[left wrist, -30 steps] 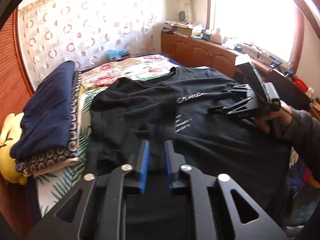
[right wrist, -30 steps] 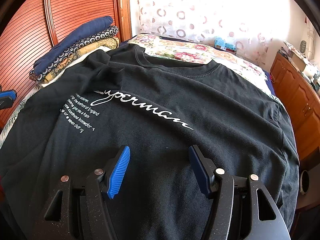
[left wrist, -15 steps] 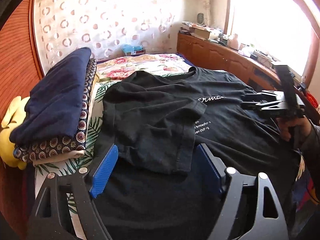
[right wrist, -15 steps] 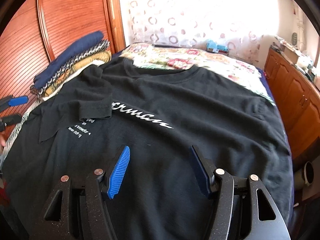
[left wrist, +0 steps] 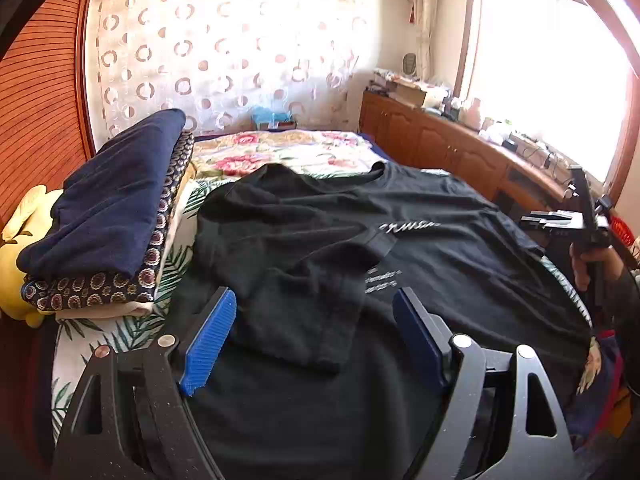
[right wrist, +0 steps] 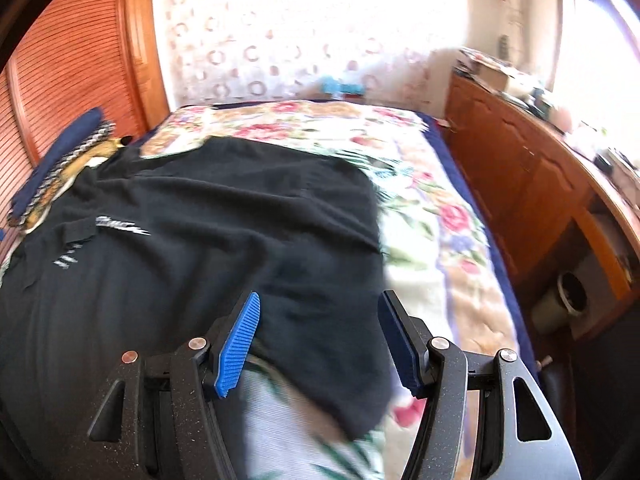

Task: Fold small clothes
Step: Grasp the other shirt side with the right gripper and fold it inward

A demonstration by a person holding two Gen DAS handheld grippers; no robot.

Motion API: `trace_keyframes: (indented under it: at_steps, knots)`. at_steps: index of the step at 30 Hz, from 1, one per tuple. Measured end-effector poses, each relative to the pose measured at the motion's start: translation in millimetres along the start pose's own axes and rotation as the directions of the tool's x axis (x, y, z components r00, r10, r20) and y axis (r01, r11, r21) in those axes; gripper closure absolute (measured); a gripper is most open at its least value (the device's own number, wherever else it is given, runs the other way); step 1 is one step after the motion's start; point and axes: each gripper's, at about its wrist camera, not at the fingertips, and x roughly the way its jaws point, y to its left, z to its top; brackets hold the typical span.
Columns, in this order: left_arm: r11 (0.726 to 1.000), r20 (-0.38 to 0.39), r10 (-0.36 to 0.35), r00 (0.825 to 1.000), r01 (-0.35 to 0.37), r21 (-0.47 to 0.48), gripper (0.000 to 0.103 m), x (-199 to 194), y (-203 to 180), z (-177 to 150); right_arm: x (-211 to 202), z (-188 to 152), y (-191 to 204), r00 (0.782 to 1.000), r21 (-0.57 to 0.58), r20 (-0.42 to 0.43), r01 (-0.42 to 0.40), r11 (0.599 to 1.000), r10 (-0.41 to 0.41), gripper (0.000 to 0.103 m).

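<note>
On the floral bedspread (right wrist: 424, 208) a black T-shirt (left wrist: 440, 248) is laid flat, chest side up, white lettering partly seen near its middle. In the left wrist view one sleeve (left wrist: 304, 280) is folded inward over the chest, its cuff lying toward 6 o'clock and partly covering the print. The left gripper (left wrist: 312, 332) is held above the shirt's lower part with jaws spread wide; nothing is pinched between the blue pads (left wrist: 208, 336). At 3 o'clock in that view the right gripper (left wrist: 560, 218) is seen side-on in a hand (left wrist: 588, 260), beyond the shirt's far edge.

In the right wrist view the right gripper (right wrist: 320, 340) is likewise spread, its pads (right wrist: 238, 344) apart over the shirt's other sleeve (right wrist: 340, 360), which lies flat on the bedspread toward 6 o'clock. Whether a pad touches the cloth cannot be told; this frame is motion-blurred.

At 9 o'clock in the left wrist view a stack of folded clothes (left wrist: 108, 216) is noted, navy on top, patterned beneath, just beside the shirt. A yellow plush toy (left wrist: 16, 240) is pressed against the stack's outer side. A wooden cabinet (left wrist: 440, 148) runs along 2 o'clock under the window.
</note>
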Motion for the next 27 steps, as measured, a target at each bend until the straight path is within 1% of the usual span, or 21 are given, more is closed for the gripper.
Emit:
trace_keyframes:
  at_steps: [2, 4, 8, 11, 13, 14, 16, 17, 18, 19, 20, 21, 22, 23, 24, 27]
  knots:
    - [1.0, 0.012, -0.006, 1.0, 0.006, -0.007, 0.022, -3.0, -4.0, 1.4, 2.2, -3.1, -12.4, 1.0, 0.028, -0.018, 0.012, 1.0, -0.011, 0.039]
    - [1.0, 0.025, -0.01, 1.0, 0.01, -0.009, 0.022, -5.7, -8.0, 2.7, 5.3, -3.2, -19.6, 0.999, 0.055, -0.037, 0.007, 0.998, -0.005, 0.039]
    - [1.0, 0.034, -0.022, 0.999, 0.022, -0.011, 0.022, -8.6, -13.7, 4.9, 10.4, -3.7, -28.3, 0.996, 0.103, -0.072, -0.036, 0.994, 0.043, 0.039]
    - [1.0, 0.037, -0.025, 0.999, 0.025, -0.012, 0.022, -9.0, -16.7, 4.3, 16.0, -7.2, -27.5, 0.99, 0.123, -0.112, -0.072, 0.99, 0.086, 0.039]
    - [1.0, 0.037, -0.023, 0.999, 0.023, -0.01, 0.022, -9.2, -18.7, 3.4, 22.3, 0.2, -35.0, 0.987, 0.148, -0.109, -0.098, 0.984, 0.115, 0.04]
    - [1.0, 0.036, -0.023, 0.999, 0.024, -0.008, 0.022, -8.9, -19.8, 2.8, 24.5, 3.6, -38.4, 0.986, 0.16, -0.106, -0.113, 0.981, 0.131, 0.043]
    - [1.0, 0.031, -0.024, 0.999, 0.024, -0.003, 0.022, -7.5, -22.0, 1.4, 27.3, 6.8, -45.6, 0.98, 0.187, -0.098, -0.155, 0.97, 0.175, 0.054]
    - [1.0, 0.028, -0.023, 0.999, 0.023, -0.002, 0.022, -7.1, -22.9, 0.8, 26.5, 6.7, -47.7, 0.975, 0.2, -0.092, -0.18, 0.963, 0.201, 0.064]
    - [1.0, 0.026, -0.022, 0.999, 0.022, -0.002, 0.022, -6.5, -23.6, 0.2, 26.1, 6.6, -49.3, 0.977, 0.2, -0.089, -0.175, 0.964, 0.196, 0.069]
    - [1.0, 0.025, -0.023, 0.999, 0.023, -0.003, 0.022, -5.8, -23.9, -0.2, 23.8, 4.7, -51.4, 0.98, 0.193, -0.087, -0.159, 0.968, 0.178, 0.073]
    - [1.0, 0.024, -0.024, 0.999, 0.024, -0.005, 0.022, -5.2, -23.9, -0.6, 22.4, 3.7, -51.9, 0.983, 0.185, -0.086, -0.146, 0.972, 0.164, 0.079]
    - [1.0, 0.022, -0.026, 0.999, 0.026, -0.008, 0.022, -4.5, -23.8, -0.9, 20.0, 4.1, -54.2, 0.987, 0.175, -0.084, -0.124, 0.977, 0.141, 0.09]
    - [1.0, 0.022, -0.026, 0.999, 0.026, -0.01, 0.022, -3.9, -23.9, -1.1, 22.5, 4.0, -49.6, 0.989, 0.167, -0.082, -0.107, 0.98, 0.122, 0.096]
    - [1.0, 0.021, -0.026, 0.999, 0.026, -0.012, 0.022, -3.5, -23.6, -1.5, 20.1, 4.6, -51.8, 0.99, 0.159, -0.077, -0.105, 0.982, 0.118, 0.1]
    - [1.0, 0.02, -0.026, 0.999, 0.026, -0.012, 0.022, -3.6, -23.5, -1.5, 16.1, 5.1, -51.0, 0.993, 0.151, -0.063, -0.093, 0.984, 0.104, 0.101]
    - [1.0, 0.02, -0.021, 1.0, 0.021, -0.017, 0.022, -3.9, -22.7, -2.3, 3.8, 9.7, -40.1, 0.997, 0.116, -0.016, -0.069, 0.991, 0.071, 0.101]
